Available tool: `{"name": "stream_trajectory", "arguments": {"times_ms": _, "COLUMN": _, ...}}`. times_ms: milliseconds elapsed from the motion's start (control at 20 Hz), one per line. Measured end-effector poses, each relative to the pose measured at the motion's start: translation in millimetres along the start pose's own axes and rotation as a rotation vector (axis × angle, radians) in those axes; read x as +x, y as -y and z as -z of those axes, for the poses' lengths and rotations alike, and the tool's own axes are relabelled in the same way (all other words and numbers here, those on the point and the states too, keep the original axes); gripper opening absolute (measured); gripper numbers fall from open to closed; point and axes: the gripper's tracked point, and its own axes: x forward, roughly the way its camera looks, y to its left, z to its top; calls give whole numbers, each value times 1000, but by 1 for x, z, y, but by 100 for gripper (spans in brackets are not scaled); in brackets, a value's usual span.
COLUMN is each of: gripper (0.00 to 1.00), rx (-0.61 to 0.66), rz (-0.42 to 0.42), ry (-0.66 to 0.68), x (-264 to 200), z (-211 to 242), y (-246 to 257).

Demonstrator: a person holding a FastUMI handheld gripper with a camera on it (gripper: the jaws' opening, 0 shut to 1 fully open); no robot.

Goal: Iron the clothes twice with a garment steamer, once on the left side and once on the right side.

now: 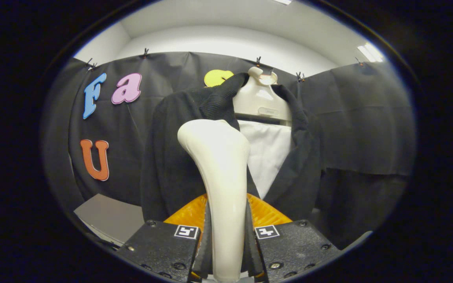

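The gripper (226,236) clamps both fingers on the garment steamer's handle (220,188). Its head apparently touches the dark jacket (171,157) hanging on a mannequin (262,98) just beyond.

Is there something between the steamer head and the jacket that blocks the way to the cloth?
Nothing visible does. The gripper is shut on the garment steamer, whose head rises just ahead of the fingers, in front of the black jacket.
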Motion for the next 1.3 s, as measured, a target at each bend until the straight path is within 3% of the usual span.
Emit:
{"name": "stream_trajectory", "arguments": {"times_ms": 950, "gripper": 39, "rx": -85, "rz": 11, "ry": -107, "x": -20, "z": 120, "y": 6}}
{"name": "stream_trajectory", "arguments": {"times_ms": 1300, "gripper": 39, "rx": -67, "rz": 0, "ry": -243, "x": -22, "z": 203, "y": 11}}
